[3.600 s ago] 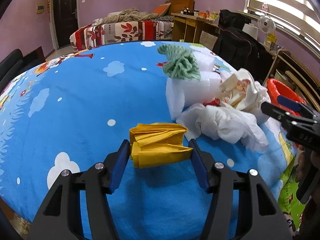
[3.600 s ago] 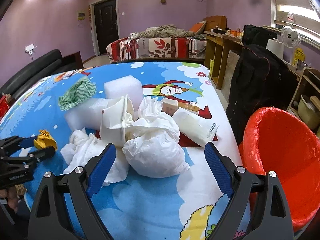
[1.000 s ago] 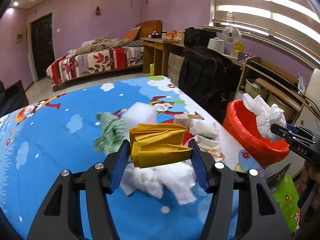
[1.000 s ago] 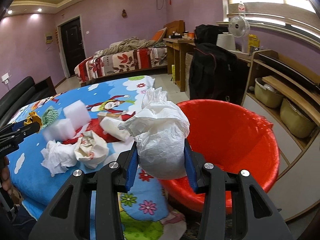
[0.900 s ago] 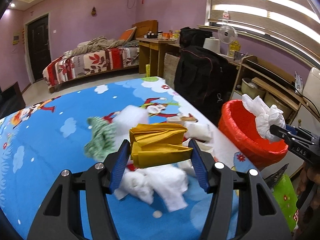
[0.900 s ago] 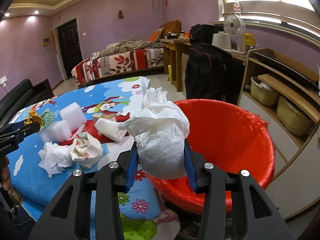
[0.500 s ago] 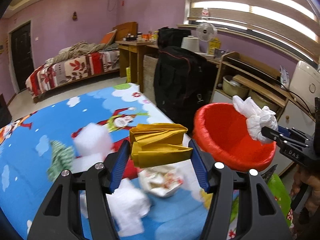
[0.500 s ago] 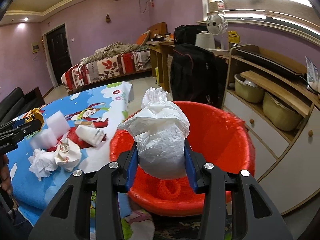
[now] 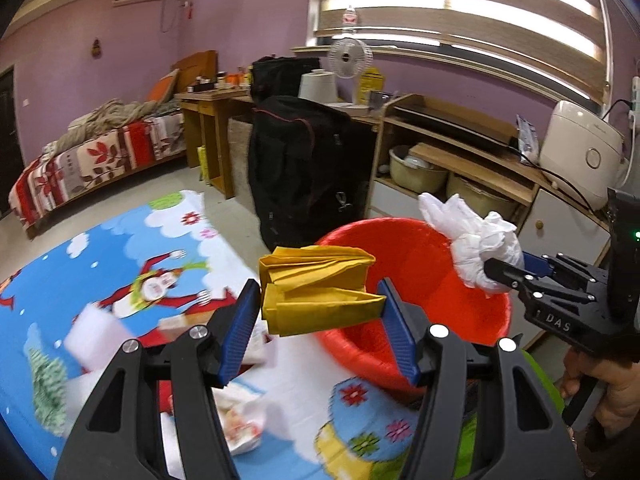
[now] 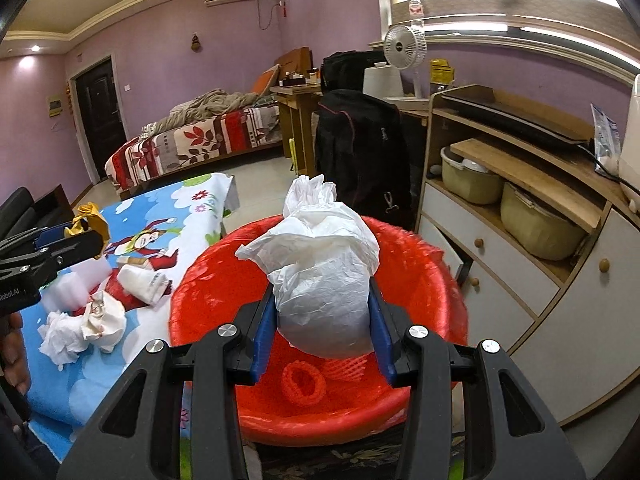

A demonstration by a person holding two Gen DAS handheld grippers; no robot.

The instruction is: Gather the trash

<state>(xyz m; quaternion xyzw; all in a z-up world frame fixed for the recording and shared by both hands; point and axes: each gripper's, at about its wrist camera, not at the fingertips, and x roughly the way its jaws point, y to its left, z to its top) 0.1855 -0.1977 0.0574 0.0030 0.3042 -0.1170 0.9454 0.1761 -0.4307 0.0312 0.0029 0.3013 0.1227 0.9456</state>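
My left gripper is shut on a folded yellow paper and holds it in the air at the near rim of the red bin. My right gripper is shut on a white crumpled bag and holds it over the red bin. The bag also shows in the left wrist view, above the bin's right side. Red foam netting lies in the bin. More trash lies on the blue cartoon cloth: white tissue, a crumpled wrapper, foam blocks.
A black bag stands behind the bin. A wooden cabinet with drawers and pots is to the right of it. A bed and a desk lie further back. A green knitted cloth lies on the blue cloth at left.
Both grippers have swung right with their loads, from over the blue cloth to the red bin. The white bag is now further over the bin; the yellow paper has reached its rim.
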